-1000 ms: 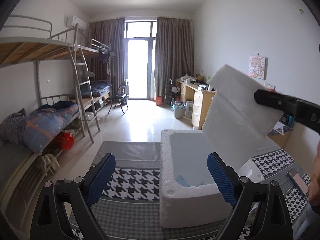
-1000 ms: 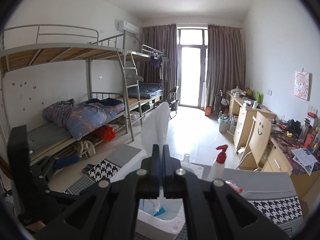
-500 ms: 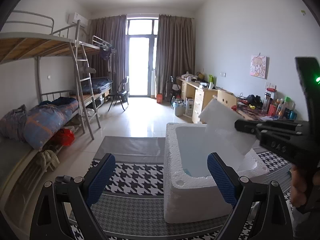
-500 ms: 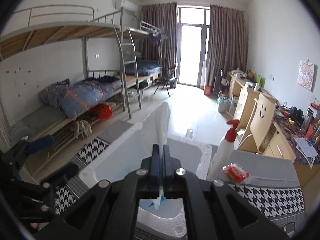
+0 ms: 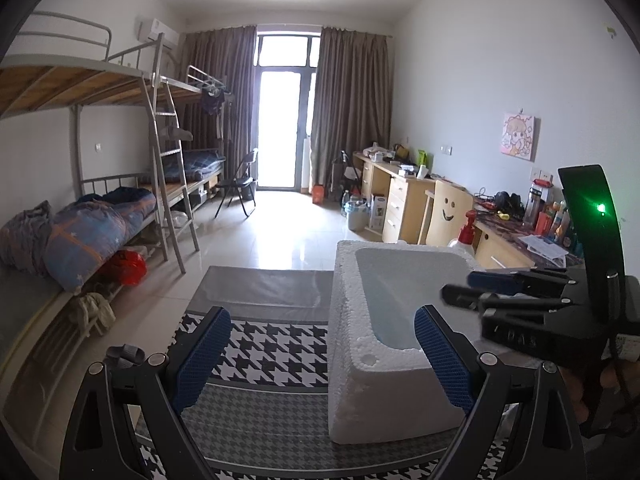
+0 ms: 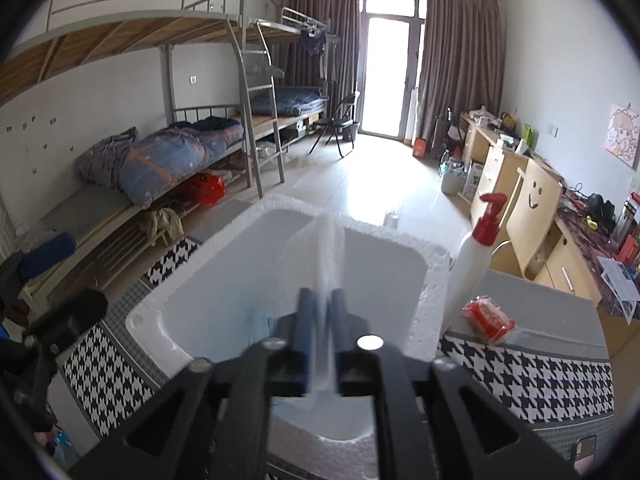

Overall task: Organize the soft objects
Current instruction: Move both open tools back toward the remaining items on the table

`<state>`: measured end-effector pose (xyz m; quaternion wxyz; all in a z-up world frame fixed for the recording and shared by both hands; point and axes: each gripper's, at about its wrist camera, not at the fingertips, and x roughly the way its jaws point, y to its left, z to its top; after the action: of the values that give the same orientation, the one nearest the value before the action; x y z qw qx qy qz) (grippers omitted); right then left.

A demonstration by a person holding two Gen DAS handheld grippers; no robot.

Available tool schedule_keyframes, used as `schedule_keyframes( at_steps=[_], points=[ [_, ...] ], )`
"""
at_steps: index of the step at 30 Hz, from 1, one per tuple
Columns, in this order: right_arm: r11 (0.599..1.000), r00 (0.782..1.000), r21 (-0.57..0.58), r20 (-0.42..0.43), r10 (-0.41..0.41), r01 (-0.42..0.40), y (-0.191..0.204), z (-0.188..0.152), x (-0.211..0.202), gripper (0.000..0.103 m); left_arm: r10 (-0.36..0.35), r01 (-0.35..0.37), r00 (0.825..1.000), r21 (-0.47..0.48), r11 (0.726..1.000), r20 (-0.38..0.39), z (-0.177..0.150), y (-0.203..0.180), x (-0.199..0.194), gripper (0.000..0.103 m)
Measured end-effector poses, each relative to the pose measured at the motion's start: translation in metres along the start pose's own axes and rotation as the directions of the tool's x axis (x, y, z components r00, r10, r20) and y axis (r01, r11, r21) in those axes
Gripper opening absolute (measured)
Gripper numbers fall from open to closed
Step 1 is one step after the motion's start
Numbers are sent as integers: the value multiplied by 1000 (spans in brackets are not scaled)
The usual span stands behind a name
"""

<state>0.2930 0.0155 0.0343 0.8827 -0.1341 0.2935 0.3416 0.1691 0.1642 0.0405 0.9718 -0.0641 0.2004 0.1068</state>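
Right gripper [image 6: 320, 300] hangs over the foam box [image 6: 432, 280], its jaws opening to drop the white foam sheet [image 6: 326, 248], which stands edge-on between them, into the cavity. Left gripper [image 5: 322, 352] waits apart and empty near the surface's near edge. Only the right wrist view shows the sheet; the left wrist view shows the box's outer wall.

no readable text or labels anywhere
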Motion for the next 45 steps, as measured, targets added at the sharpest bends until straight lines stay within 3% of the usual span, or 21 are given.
schedule_keyframes(
  at_steps=[2,3,11,18,45],
  points=[
    [1000,1000,1,15,0,0,0,-2,-3,66,0,0,1000,1,1000,2,0,0,-1,94],
    [1000,1000,-3,24,-7,7,1,-2,-5,70,-1,1,1000,1,1000,1,0,-1,-1,94],
    [1000,998,-2,58,0,0,1,-2,-19,71,0,0,1000,11,1000,6,1,-4,-3,94],
    [1000,993,14,120,4,-6,-5,-4,-35,91,9,-9,999,8,1000,31,3,-10,-12,97],
    [995,968,94,245,-49,26,-27,-38,-109,92,-47,38,992,84,996,114,0,-56,-61,102]
  ],
)
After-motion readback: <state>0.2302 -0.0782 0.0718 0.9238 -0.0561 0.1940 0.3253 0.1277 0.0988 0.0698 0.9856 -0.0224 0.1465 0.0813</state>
